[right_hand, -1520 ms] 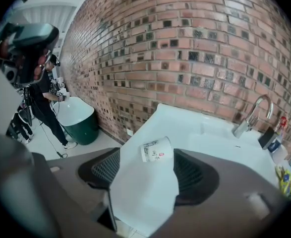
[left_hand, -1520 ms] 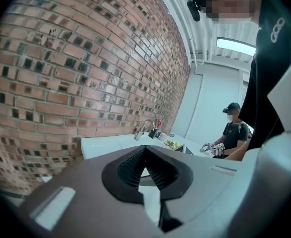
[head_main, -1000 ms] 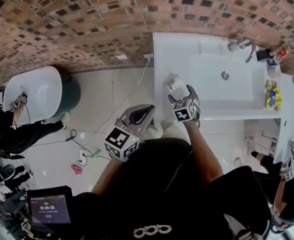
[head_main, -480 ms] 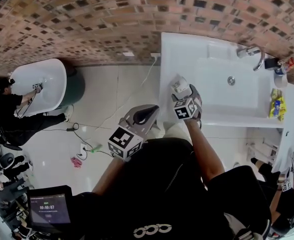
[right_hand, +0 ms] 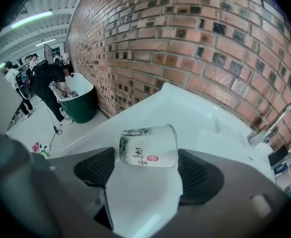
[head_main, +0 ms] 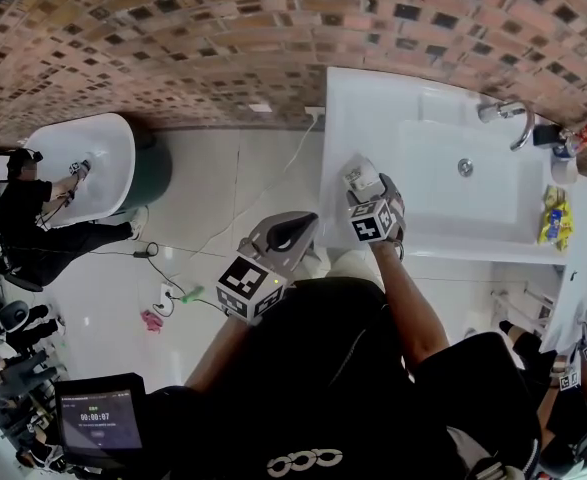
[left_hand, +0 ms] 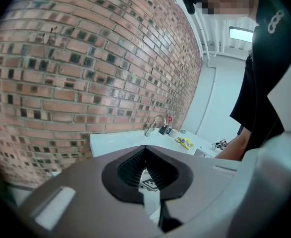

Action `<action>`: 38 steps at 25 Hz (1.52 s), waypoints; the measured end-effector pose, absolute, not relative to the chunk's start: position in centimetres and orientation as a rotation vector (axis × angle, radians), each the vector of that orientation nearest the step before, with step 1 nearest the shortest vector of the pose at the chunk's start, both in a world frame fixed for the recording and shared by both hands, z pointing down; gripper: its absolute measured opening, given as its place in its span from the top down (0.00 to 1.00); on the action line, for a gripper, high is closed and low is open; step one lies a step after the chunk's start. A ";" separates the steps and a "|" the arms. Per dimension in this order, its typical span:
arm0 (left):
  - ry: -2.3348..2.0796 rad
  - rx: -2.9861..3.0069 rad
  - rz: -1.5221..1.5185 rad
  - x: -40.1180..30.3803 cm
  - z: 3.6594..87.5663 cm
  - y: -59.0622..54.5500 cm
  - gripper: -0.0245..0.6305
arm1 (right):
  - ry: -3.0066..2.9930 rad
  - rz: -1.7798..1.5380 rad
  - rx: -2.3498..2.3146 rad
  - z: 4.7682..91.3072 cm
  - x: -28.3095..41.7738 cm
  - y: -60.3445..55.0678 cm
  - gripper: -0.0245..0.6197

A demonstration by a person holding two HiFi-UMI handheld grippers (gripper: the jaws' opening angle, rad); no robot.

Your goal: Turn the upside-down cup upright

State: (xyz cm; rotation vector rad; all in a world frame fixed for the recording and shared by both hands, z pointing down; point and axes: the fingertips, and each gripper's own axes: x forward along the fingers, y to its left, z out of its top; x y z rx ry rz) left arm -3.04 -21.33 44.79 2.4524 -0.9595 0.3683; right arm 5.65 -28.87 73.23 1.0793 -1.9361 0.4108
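Note:
A white cup (head_main: 361, 176) with dark print rests on the near left part of the white sink counter (head_main: 353, 108). In the right gripper view the cup (right_hand: 148, 146) appears on its side, base to the left and rim to the right. My right gripper (head_main: 371, 190) points steeply down over it. The jaws of the right gripper (right_hand: 146, 156) are closing with the cup between their tips, and I see no pad pressing on it. My left gripper (head_main: 291, 230) hangs shut and empty over the floor, left of the counter; its tips (left_hand: 145, 150) meet.
A basin (head_main: 463, 158) with a chrome faucet (head_main: 508, 113) lies right of the cup, with yellow items (head_main: 550, 218) further right. A brick wall runs behind. A person works at a white tub (head_main: 83, 163) at far left. Cables lie on the floor (head_main: 188, 293).
My right gripper has sunk a little onto the cup, its jaws now on either side of it. The left gripper has stayed where it was.

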 end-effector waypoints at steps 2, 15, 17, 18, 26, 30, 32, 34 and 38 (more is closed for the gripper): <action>-0.959 2.452 0.366 -3.0 44.8 -21.4 0.94 | -1.942 0.428 1.090 73.0 5.8 -28.9 0.36; -0.940 2.467 0.355 -2.9 44.9 -21.4 0.94 | -2.127 1.184 1.214 71.2 5.9 -28.0 0.36; -0.935 2.471 0.357 -2.9 44.9 -21.4 0.94 | -2.155 1.375 1.213 71.0 5.6 -27.9 0.36; -0.934 2.472 0.359 -3.0 44.9 -21.4 0.94 | -2.162 1.457 1.211 71.1 5.5 -27.9 0.36; -0.918 2.473 0.373 -2.6 45.1 -20.8 0.94 | -2.142 1.988 1.124 71.8 5.1 -26.7 0.36; -0.912 2.473 0.378 -2.5 45.3 -20.5 0.94 | -2.118 2.147 1.128 72.1 5.5 -26.6 0.36; -0.910 2.471 0.377 -2.5 45.3 -20.5 0.94 | -2.109 2.182 1.125 72.2 5.6 -26.7 0.36; -0.909 2.471 0.377 -2.5 45.4 -20.5 0.94 | -2.099 2.210 1.115 72.2 5.6 -26.6 0.36; -0.909 2.470 0.377 -2.5 45.4 -20.3 0.94 | -2.073 2.271 1.095 72.3 5.6 -26.4 0.36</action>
